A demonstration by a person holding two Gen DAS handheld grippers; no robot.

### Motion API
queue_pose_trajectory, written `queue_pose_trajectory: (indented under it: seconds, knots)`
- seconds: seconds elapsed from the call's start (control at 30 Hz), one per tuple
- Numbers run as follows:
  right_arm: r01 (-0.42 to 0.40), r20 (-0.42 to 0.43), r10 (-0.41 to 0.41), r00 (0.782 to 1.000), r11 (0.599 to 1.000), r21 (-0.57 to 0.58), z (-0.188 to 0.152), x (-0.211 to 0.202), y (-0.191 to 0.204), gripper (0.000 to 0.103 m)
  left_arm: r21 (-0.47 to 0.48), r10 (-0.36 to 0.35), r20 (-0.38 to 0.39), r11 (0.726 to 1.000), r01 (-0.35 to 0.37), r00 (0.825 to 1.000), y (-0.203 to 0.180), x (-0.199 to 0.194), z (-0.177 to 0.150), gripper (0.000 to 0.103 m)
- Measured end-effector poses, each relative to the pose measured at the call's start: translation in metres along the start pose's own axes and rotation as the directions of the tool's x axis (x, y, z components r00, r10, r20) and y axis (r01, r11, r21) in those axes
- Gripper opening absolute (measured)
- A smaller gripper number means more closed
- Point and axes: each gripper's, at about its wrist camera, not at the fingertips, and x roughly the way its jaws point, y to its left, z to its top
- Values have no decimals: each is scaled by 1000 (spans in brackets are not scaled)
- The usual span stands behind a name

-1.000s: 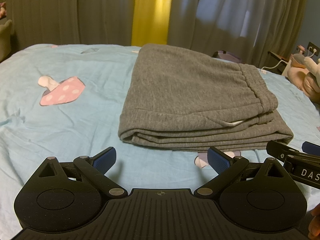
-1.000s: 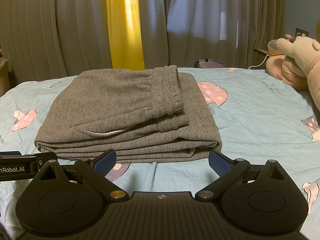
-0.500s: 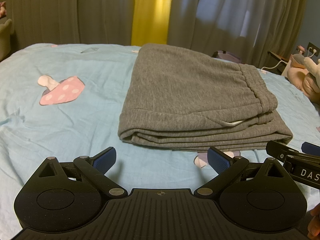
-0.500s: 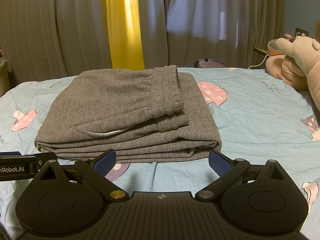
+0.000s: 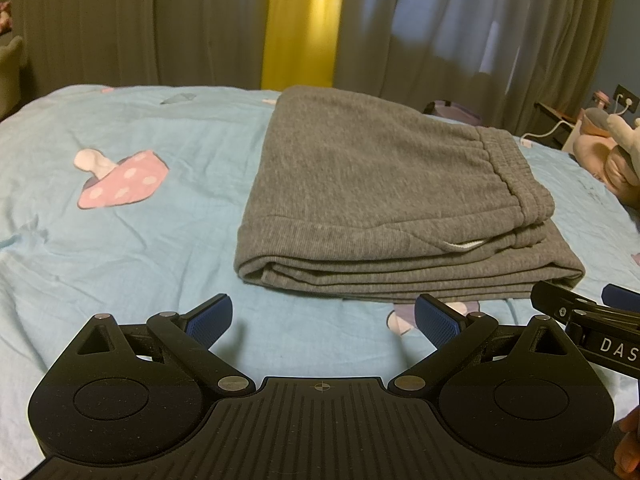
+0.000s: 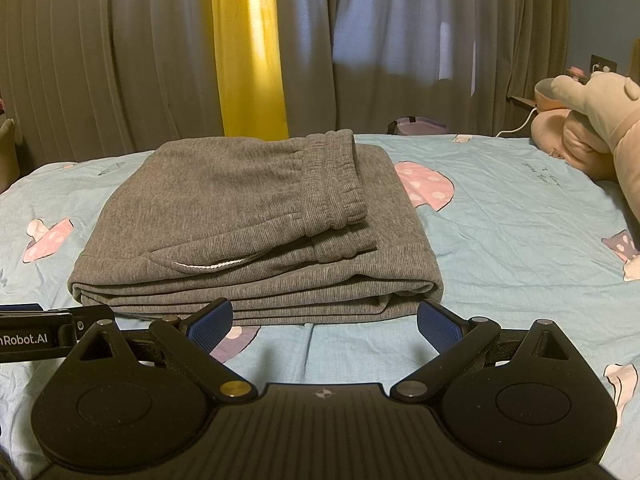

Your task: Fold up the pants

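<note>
grey sweatpants lie folded just ahead of both wide-open, empty claws, left claw and right claw; folding looks finished.

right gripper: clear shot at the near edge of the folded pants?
Probably yes. The right gripper is open and faces the gray pants head-on, with only bare bedsheet between; the left gripper sits off to its side.
</note>
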Motion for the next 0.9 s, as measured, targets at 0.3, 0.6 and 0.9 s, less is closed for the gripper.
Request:
queue_pose_trajectory:
  seconds: [0.3, 0.6, 0.9]
  knots:
    - [-2, -1, 2, 1000, 1000, 0, 0, 0, 0, 99, 3, -1, 1, 1000, 1, 1000, -1, 0, 0, 101]
    - [2, -2, -2, 1000, 1000, 2, 0, 0, 0, 99, 3, -4, 0, 1000, 4, 1000, -1, 0, 0, 101]
    - [4, -6, -4, 1000, 1000, 10, -1, 0, 0, 99, 18, 4, -1, 1000, -4, 1000, 0, 0, 0, 101]
